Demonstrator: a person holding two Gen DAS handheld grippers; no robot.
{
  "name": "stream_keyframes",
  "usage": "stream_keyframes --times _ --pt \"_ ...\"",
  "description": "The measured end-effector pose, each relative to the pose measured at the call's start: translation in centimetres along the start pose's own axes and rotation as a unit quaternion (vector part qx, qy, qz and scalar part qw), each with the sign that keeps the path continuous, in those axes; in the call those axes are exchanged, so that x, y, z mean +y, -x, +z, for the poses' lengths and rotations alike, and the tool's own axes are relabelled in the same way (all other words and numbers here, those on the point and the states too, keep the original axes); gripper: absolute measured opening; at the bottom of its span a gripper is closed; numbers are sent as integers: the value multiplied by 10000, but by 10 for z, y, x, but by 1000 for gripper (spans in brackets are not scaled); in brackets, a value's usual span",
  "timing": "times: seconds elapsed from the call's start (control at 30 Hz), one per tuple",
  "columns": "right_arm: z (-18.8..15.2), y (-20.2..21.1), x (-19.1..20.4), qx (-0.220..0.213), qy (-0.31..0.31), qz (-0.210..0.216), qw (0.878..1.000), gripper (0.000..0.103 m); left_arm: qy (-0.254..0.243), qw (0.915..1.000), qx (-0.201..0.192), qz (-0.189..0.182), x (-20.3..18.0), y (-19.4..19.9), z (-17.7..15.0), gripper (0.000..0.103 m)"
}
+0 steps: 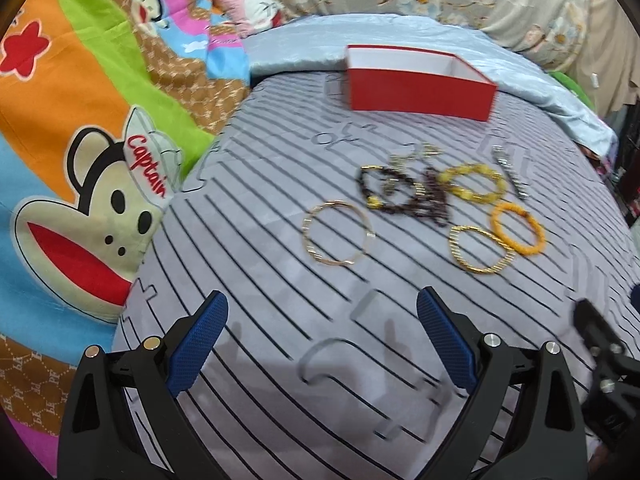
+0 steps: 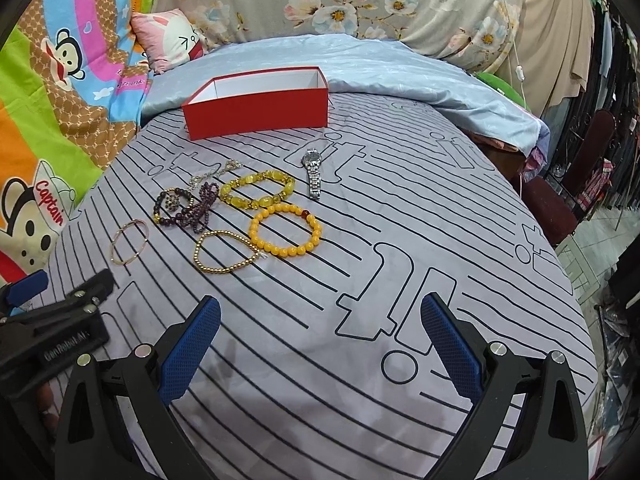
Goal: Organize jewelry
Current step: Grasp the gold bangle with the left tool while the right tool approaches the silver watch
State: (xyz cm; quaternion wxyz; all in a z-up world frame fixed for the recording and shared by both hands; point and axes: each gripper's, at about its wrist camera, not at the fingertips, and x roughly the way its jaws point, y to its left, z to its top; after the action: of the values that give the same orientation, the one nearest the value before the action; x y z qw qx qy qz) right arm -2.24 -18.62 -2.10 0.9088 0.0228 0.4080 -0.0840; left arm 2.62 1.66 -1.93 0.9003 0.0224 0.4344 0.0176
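Note:
A red open box [image 2: 256, 110] [image 1: 420, 88], white inside, stands on the striped grey sheet behind the jewelry. In front of it lie a silver watch [image 2: 313, 174] [image 1: 510, 172], a yellow stone bracelet [image 2: 256, 192] [image 1: 474, 184], dark purple beads [image 2: 188, 210] [image 1: 404, 196], an orange bead bracelet [image 2: 285, 230] [image 1: 518, 230], a gold bead bracelet [image 2: 226, 252] [image 1: 482, 250] and a thin gold bangle [image 2: 130, 242] [image 1: 338, 238]. My left gripper [image 1: 322, 340] [image 2: 60, 300] is open near the bangle. My right gripper [image 2: 320, 340] is open, short of the bracelets, holding nothing.
A cartoon monkey blanket [image 1: 80, 160] covers the left side. A pink pillow [image 2: 168, 40] and floral bedding [image 2: 360, 0] lie behind the box. A light blue quilt [image 2: 400, 76] is folded at the back. Past the right edge stand a chair [image 2: 568, 184] and hanging clothes.

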Motion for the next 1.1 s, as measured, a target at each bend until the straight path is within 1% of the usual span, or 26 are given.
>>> stream_keyframes --times 0.1,0.27,0.33,0.37,0.4,0.43,0.47,0.57,0.63,0.67,0.77,0.83,0.87,0.9,0.93,0.97,1.03,1.1 --pt "3 -12 -6 83 -42 -9 10000 98 112 9998 76 175 12 -16 8 93" --pt "11 -30 -13 169 -93 -25 9998 98 182 9993 114 302 22 -40 23 93" --pt "15 -36 -15 190 -94 -39 9998 98 205 9992 166 293 22 -50 27 91" --pt "17 -39 -16 201 -89 -47 9997 98 213 9992 199 268 23 -55 28 88" --pt "19 -42 -17 212 -90 -52 9997 98 211 9992 282 189 22 -62 30 82" --pt "20 -45 -17 222 -95 -60 9997 98 214 9991 336 132 22 -67 31 79" --pt "22 -47 -18 232 -104 -63 9997 98 213 9990 370 97 20 -71 32 79" --pt "27 -54 -19 249 -118 -68 9996 98 207 9993 309 32 17 -76 37 77" --pt "31 -58 -18 260 -106 -56 9996 98 191 9994 283 -55 15 -80 42 70" --pt "32 -60 -17 258 -102 -45 9996 98 180 9994 268 -88 13 -81 44 69" --pt "38 -65 -15 248 -84 -27 9997 98 106 9995 227 -186 7 -83 48 60" --pt "42 -69 -15 246 -85 5 9997 98 56 9994 211 -276 3 -83 49 50" --pt "43 -70 -15 249 -80 19 9997 98 31 9993 202 -309 1 -82 49 47" --pt "45 -72 -14 246 -66 33 9997 98 5 9992 195 -342 0 -82 50 41" --pt "47 -74 -14 238 -52 46 9997 98 -22 9990 191 -396 -1 -81 50 33" --pt "49 -75 -14 231 -48 63 9997 98 -31 9988 193 -443 -2 -81 51 29" --pt "54 -79 -13 217 -36 88 9997 98 -27 9982 214 -558 -3 -81 52 12" --pt "61 -83 -13 194 -14 108 9998 95 7 9972 259 -703 -3 -80 53 6"
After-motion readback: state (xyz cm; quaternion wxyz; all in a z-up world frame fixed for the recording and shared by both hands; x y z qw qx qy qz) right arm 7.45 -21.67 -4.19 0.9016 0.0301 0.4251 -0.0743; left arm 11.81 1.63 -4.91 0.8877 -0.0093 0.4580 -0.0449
